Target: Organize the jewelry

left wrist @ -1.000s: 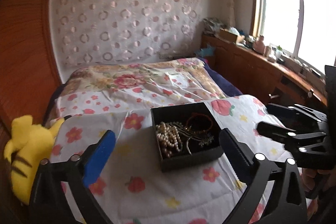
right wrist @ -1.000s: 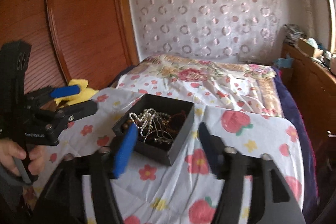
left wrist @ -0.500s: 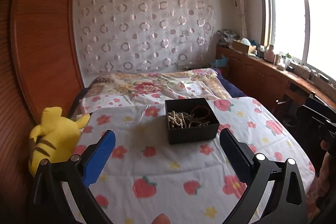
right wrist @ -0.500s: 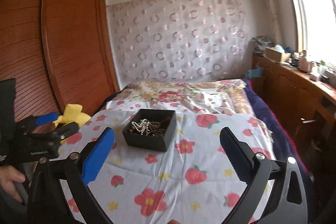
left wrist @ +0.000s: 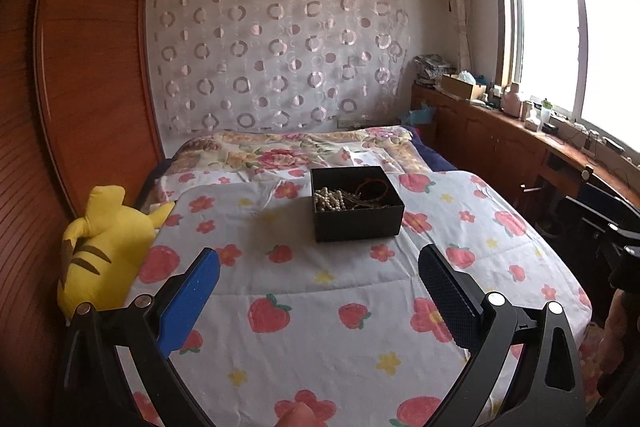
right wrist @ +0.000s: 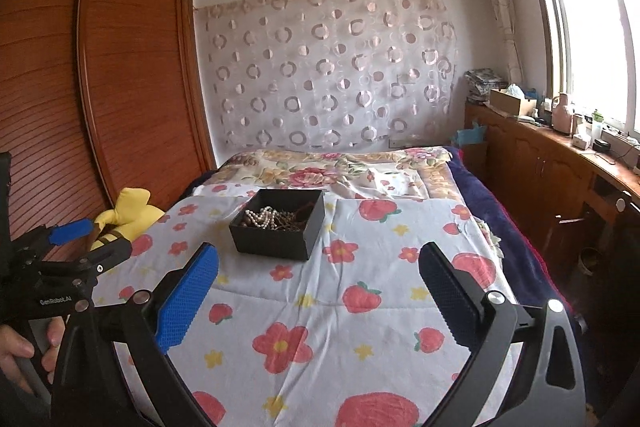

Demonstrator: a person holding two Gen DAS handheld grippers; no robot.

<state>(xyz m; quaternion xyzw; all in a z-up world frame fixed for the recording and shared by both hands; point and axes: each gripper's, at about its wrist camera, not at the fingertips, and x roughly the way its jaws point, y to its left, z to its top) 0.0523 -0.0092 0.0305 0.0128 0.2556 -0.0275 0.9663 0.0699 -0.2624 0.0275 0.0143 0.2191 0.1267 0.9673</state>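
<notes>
Both the left tool (left wrist: pixel 318 273) and the right tool (right wrist: pixel 318 271) hover with fingers apart, near the black jewelry box (left wrist: pixel 357 203) on the bed (left wrist: pixel 360 307).

Daylight enters through the window (left wrist: pixel 592 39) at right, where the panes are blown out to white glare in both views. The room is evenly lit and moderately bright, and shadows on the bed (right wrist: pixel 360 291) are soft. Focus is sharp at centre. Fisheye distortion bows the wardrobe (right wrist: pixel 120 75), and the corners vignette to black.
</notes>
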